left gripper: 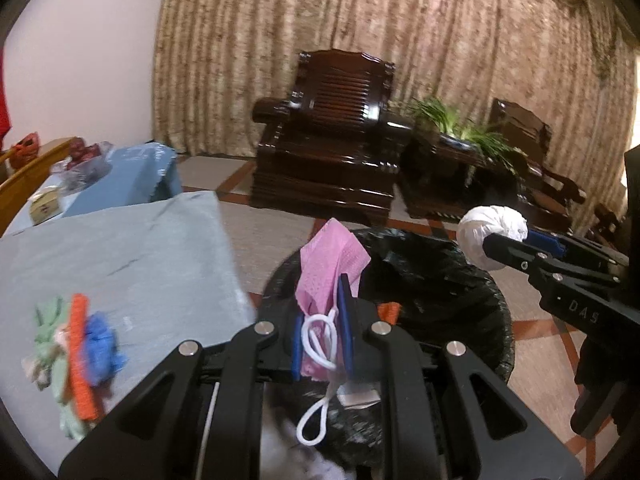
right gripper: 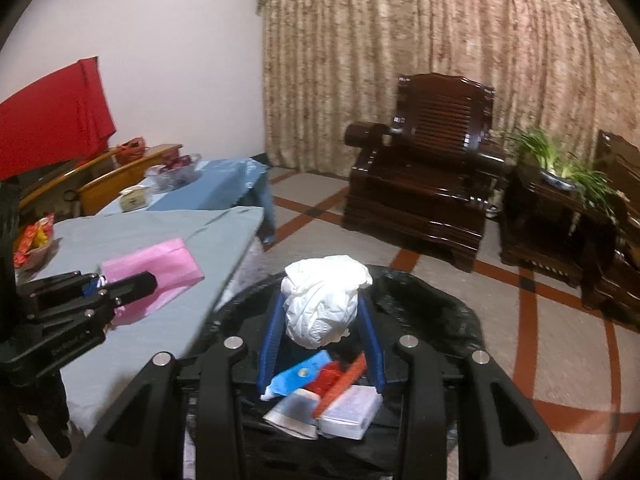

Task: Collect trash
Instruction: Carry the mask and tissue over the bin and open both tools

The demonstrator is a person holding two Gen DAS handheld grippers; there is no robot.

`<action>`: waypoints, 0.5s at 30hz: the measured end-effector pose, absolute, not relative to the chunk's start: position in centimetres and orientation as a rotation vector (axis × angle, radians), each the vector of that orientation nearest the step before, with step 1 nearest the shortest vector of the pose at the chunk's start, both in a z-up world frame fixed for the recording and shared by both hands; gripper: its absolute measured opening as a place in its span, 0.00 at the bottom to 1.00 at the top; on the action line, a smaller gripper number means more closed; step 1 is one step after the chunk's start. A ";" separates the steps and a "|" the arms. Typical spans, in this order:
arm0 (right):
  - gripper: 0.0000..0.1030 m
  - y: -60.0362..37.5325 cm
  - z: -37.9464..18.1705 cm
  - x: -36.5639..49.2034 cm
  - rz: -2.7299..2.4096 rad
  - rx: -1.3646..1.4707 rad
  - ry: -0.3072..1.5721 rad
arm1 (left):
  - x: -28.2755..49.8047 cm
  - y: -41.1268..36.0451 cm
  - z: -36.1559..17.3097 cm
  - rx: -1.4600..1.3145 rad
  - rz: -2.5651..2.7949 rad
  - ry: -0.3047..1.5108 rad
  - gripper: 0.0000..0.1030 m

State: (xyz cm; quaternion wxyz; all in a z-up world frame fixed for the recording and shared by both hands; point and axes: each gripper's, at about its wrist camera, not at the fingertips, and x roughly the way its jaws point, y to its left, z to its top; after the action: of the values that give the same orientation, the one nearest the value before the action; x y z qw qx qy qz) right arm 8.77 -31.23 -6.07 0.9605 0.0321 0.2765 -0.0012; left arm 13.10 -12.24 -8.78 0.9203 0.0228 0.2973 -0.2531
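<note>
Living room, curtain backdrop, grey-clothed table [left gripper: 120,248] at left with leftover scraps [left gripper: 76,356]. Left gripper [left gripper: 322,320] clamped on pink mask [left gripper: 328,268], hanging over near rim of black-lined bin [left gripper: 460,280]. Right gripper [right gripper: 320,320] clamped on white wad [right gripper: 322,304], seemingly above bin centre; both loads poised directly above bin.

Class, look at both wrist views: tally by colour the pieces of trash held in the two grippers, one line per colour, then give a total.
Pink: 1, the pink face mask in the left gripper
White: 1, the crumpled white wad in the right gripper
Total: 2
</note>
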 end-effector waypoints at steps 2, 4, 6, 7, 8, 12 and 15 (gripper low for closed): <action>0.35 -31.9 -6.5 9.0 -0.014 0.068 0.570 | 13.6 -13.4 -9.4 0.053 -0.540 0.625 0.14; 0.35 -32.6 -7.0 9.2 -0.025 0.070 0.582 | 14.1 -14.3 -9.9 0.064 -0.554 0.633 0.14; 0.35 -33.2 -7.6 9.4 -0.035 0.071 0.595 | 14.5 -15.3 -10.5 0.075 -0.567 0.643 0.14; 0.35 -33.5 -7.9 9.4 -0.039 0.075 0.599 | 14.8 -15.6 -10.7 0.077 -0.573 0.647 0.14; 0.35 -33.8 -8.1 9.5 -0.044 0.078 0.603 | 15.0 -16.0 -11.0 0.079 -0.578 0.652 0.14; 0.35 -34.7 -8.8 9.9 -0.055 0.084 0.612 | 15.7 -17.2 -11.7 0.089 -0.590 0.661 0.14; 0.39 -35.1 -9.3 10.2 -0.064 0.083 0.617 | 16.3 -18.1 -11.8 0.085 -0.608 0.669 0.16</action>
State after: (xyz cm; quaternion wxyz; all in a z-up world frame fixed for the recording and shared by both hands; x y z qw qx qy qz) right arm 10.19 -35.06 -9.25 0.9514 0.0408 0.3035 -0.0313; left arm 16.28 -18.06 -11.84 0.8987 0.0412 0.3232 -0.2936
